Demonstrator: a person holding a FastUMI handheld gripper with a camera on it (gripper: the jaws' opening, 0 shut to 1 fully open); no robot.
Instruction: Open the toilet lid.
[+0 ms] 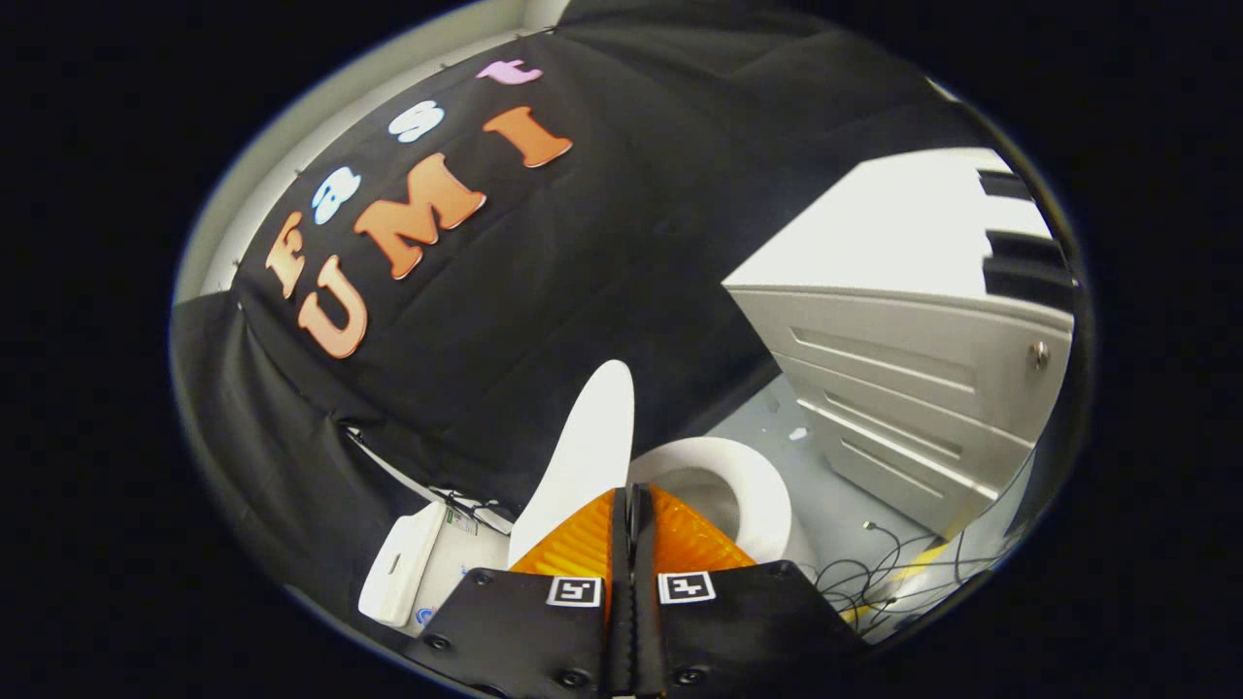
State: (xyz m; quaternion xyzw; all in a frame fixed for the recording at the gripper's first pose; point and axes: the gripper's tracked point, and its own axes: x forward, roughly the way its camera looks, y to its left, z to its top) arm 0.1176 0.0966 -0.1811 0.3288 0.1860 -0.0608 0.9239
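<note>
The white toilet lid [590,456] stands raised, rising just beyond the left finger and leaning toward the black cloth wall. The open seat ring and bowl [746,485] lie ahead of the right finger. My gripper [633,497] is shut, its orange fingers [583,544] pressed together with nothing between them. The fingertips sit close to the lid's lower edge; whether they touch it I cannot tell. The white tank [403,563] shows left of the fingers.
A grey-white drawer cabinet [903,388] with a round knob [1039,354] stands to the right of the toilet. Black cables [893,568] and a yellow strip lie on the pale floor beside the bowl. The black cloth wall [583,243] hangs behind.
</note>
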